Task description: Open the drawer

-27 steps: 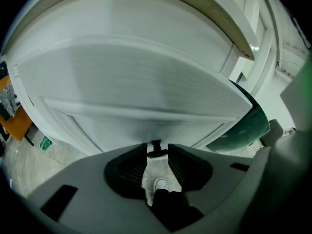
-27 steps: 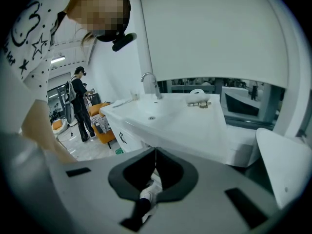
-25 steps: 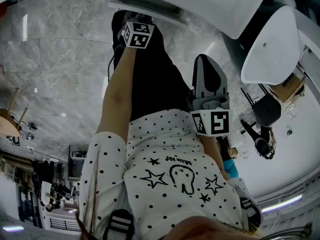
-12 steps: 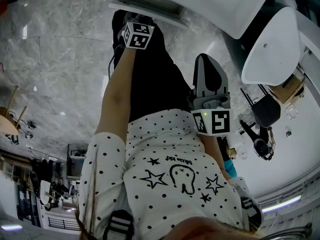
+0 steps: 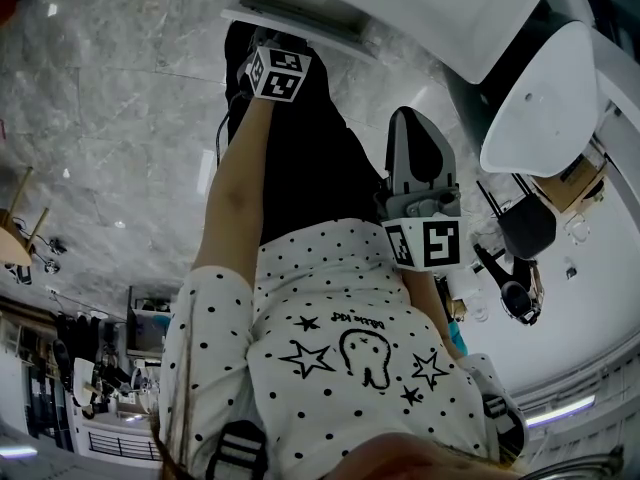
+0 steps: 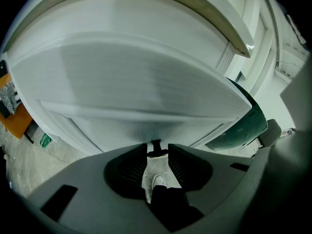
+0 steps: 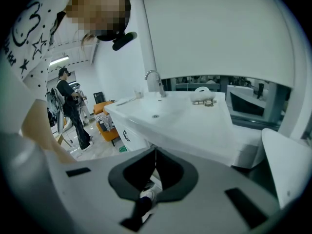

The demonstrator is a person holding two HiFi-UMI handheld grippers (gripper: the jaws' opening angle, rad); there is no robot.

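White cabinetry fills the background. On the left gripper (image 6: 157,149) the fingers (image 6: 134,167) stand narrowly apart, their ribbed dark pads framing the small dark handle (image 6: 155,143) at their tips. They should close fully on it, then pull straight back and level, so the slim bar doesn't slip. Beyond the tips spreads the drawer front (image 6: 146,82), smooth, flat, matte white. The right gripper (image 7: 155,152), fingers pressed together and empty, hangs well apart from it

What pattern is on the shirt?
The shirt is white with black dots and stars; head view shows it best.

Showroom-like kitchen space: white sink counter (image 7: 195,126), faucet (image 7: 155,82), marble floor (image 5: 110,118)
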